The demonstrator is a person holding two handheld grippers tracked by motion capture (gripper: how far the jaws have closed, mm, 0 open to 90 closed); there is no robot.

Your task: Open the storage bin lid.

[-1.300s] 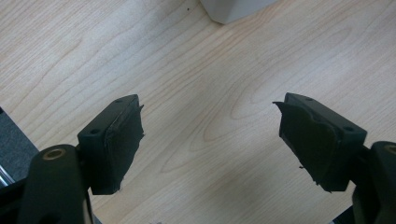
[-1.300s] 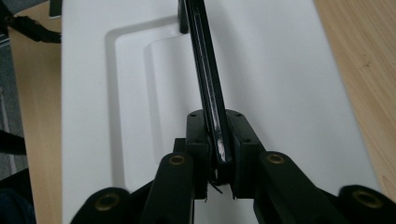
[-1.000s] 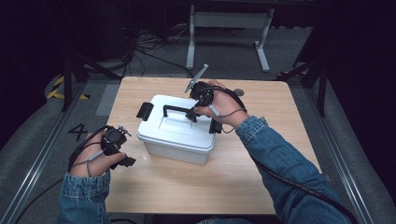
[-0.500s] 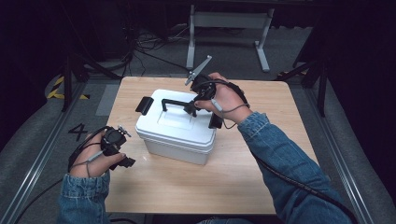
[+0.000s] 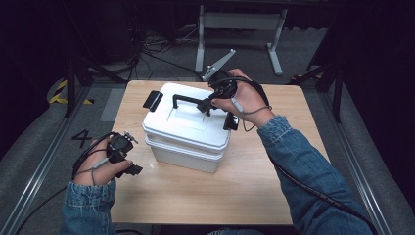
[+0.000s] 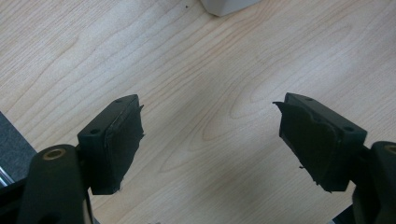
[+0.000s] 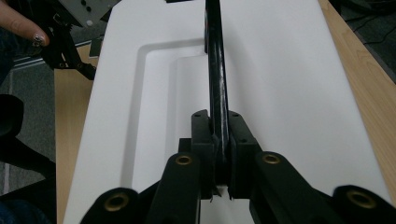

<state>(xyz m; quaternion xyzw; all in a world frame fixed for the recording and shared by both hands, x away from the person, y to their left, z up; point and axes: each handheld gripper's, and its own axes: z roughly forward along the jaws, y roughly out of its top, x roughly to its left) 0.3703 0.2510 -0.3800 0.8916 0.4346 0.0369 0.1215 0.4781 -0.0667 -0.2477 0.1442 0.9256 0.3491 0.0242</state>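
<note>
The left gripper point(image 6: 210, 140) hangs over the pale, light-grained wooden tabletop point(image 6: 196, 70), its two black jaws standing wide apart with bare wood showing between them. Each jaw carries a dark pad with frayed, ragged edges, and nothing lies between them. At the top edge, a corner of a white plastic box point(image 6: 226, 5) pokes in, sitting on the wood well apart from the jaws. Low on the left, past the table's edge, there is a strip of dark grey floor point(image 6: 11, 140). Brass-coloured rivets shine on the gripper's black arms at the bottom corners.
</note>
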